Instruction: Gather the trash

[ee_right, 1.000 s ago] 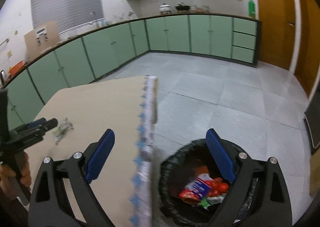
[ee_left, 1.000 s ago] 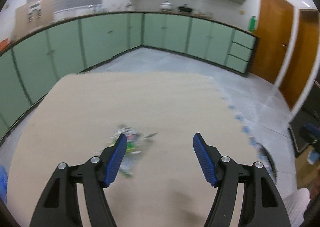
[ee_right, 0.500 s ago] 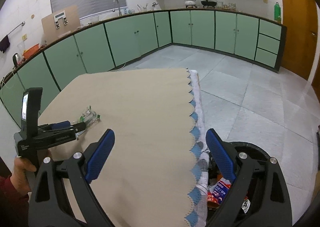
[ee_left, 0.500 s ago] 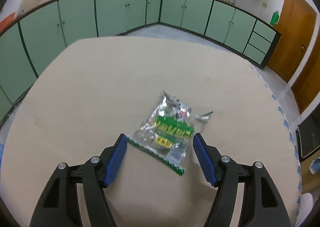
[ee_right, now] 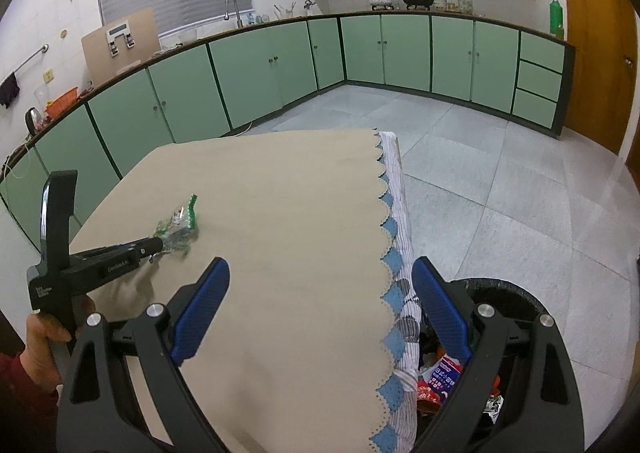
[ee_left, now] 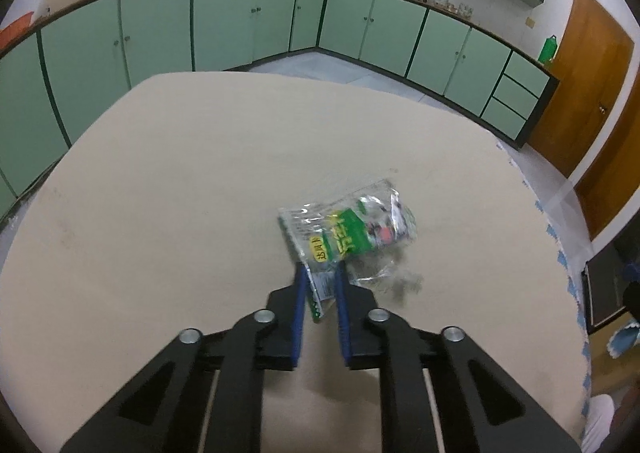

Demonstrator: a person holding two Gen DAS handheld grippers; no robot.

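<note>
Left tool (ee_left: 320, 289) pinches crinkly clear-green plastic wrapper (ee_left: 347, 230) by corner; we fear slip before black-lined bin (ee_right: 516, 293). Right tool (ee_right: 320, 309) wide, empty.

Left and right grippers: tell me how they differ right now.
The left gripper is shut on the green snack wrapper; the right gripper is open and holds nothing. The left is over the table; the right is at the table's edge, by the trash bin. Both have blue fingers.

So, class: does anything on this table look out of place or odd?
Yes: a crumpled snack wrapper is the only litter on the tan tablecloth. The left gripper pinches its corner; the bin stands beside the table.
</note>
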